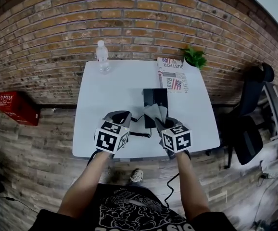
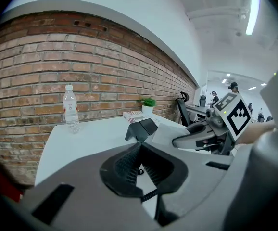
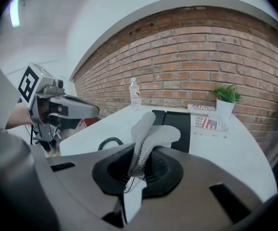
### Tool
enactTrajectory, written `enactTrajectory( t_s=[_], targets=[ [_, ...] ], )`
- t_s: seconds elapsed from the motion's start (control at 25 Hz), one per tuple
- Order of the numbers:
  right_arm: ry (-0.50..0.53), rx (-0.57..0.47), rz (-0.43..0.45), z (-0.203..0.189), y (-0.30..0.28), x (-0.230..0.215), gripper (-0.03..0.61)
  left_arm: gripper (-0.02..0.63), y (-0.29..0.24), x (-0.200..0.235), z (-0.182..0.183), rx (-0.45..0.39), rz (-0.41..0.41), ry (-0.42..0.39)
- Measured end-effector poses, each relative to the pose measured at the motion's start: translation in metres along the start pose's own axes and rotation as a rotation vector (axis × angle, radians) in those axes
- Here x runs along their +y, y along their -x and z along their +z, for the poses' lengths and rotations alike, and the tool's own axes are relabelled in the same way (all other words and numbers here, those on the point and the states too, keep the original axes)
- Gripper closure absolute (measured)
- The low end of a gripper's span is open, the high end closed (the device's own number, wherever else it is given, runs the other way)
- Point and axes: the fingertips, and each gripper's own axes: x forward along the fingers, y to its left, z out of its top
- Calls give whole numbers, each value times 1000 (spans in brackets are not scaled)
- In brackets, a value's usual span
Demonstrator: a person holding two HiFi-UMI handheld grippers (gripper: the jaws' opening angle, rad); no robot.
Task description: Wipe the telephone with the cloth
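The black telephone point(image 1: 155, 101) lies in the middle of the white table point(image 1: 115, 90); it also shows as the telephone point(image 3: 175, 123) and the telephone point(image 2: 142, 128) in the gripper views. My right gripper point(image 1: 165, 122) is shut on a grey cloth point(image 1: 157, 112), and the cloth point(image 3: 151, 134) sticks up from the jaws just in front of the phone's near end. My left gripper point(image 1: 121, 115) hovers to the left of the phone near the table's front edge. In its own view the left gripper point(image 2: 139, 146) has its jaws together at the tips with nothing between them.
A water bottle point(image 1: 102, 57) stands at the table's far left. A magazine point(image 1: 171, 74) and a small potted plant point(image 1: 195, 57) sit at the far right. The phone's coiled cord point(image 1: 139, 134) trails toward the front edge. A red crate point(image 1: 18, 107) is on the floor at left, an office chair point(image 1: 250, 124) at right.
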Motion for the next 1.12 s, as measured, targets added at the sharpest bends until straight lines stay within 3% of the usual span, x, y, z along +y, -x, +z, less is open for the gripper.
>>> enactTrajectory(
  t_s=[0.68,1.12],
  targets=[
    [149,-75,52,94,-27,-67,568,609,-15,19,9,-2,154,75],
    [277,45,103,104,-76,-79,568,609,-7,30,7,-10,228,111]
  ],
)
